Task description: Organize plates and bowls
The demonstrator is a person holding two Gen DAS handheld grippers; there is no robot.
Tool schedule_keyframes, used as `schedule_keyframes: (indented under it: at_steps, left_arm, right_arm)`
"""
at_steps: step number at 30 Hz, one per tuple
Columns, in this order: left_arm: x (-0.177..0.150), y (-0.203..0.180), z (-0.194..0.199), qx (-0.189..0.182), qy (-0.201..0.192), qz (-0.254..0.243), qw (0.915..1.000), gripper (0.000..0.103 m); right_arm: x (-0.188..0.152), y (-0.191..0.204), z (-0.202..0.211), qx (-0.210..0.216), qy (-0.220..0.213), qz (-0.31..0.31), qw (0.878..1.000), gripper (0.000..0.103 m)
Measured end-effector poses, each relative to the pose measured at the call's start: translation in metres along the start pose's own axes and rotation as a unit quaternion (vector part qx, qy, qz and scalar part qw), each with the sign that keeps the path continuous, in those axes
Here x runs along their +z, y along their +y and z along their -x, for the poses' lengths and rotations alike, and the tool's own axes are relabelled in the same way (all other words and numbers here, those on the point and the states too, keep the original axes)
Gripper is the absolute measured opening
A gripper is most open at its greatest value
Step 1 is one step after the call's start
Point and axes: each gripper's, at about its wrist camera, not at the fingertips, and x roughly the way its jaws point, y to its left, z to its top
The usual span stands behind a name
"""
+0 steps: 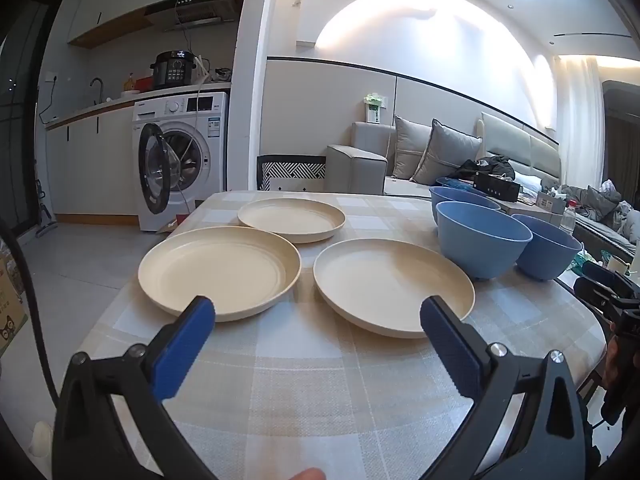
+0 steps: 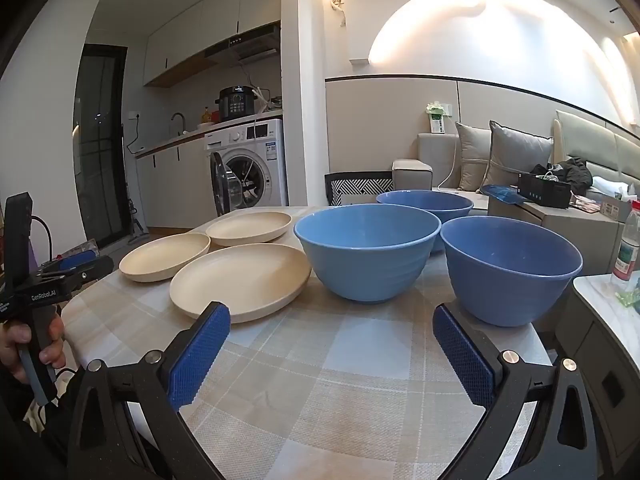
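Note:
Three cream plates lie apart on the checked tablecloth: a near left plate (image 1: 219,270), a near right plate (image 1: 390,286) and a far plate (image 1: 291,218). Three blue bowls stand to their right: a middle bowl (image 2: 366,250), a right bowl (image 2: 510,268) and a far bowl (image 2: 426,204). My left gripper (image 1: 318,312) hovers open over the cloth just short of the two near plates, nothing between its blue pads. My right gripper (image 2: 332,318) is open too, in front of the middle and right bowls. The left gripper also shows in the right wrist view, at its left edge (image 2: 76,270), in a hand.
The table (image 1: 304,392) ends close behind the far plate and right of the bowls. A washing machine (image 1: 182,156) with its door open stands beyond on the left, a grey sofa (image 1: 420,156) behind. A low side table with a bottle (image 2: 626,248) sits at the right.

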Motion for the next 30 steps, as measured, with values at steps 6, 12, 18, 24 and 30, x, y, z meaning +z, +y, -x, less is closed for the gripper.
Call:
schedule_keyframes:
  at_steps: [6,12,18,24,30]
  left_arm:
    - [-0.0027,0.0028,-0.0024,-0.004,0.004,0.006,1.0,0.103]
    - [0.0007,-0.0035,-0.0017,-0.005,-0.001,-0.004,1.0,0.103]
    - [0.0014,-0.0046,0.0004,-0.005,-0.003,-0.005,1.0,0.103]
    - [0.0028,-0.0053,0.0012,-0.004,-0.006,-0.004,1.0,0.103]
    - [0.0032,-0.005,0.0022,-0.004,-0.007,-0.005,1.0,0.103]
  right_arm:
    - [0.0004,-0.0001,0.0003,-0.001,-0.001,0.0,1.0,0.103]
    - [0.0007,0.0004,0.0005,-0.002,-0.001,0.002,1.0,0.103]
    - [0.0012,0.0001,0.0011,0.0,-0.003,0.001,1.0,0.103]
    - [0.0032,-0.0003,0.0016,0.001,-0.003,0.002,1.0,0.103]
    - [0.0038,0.0003,0.0019,0.001,-0.004,0.003,1.0,0.103]
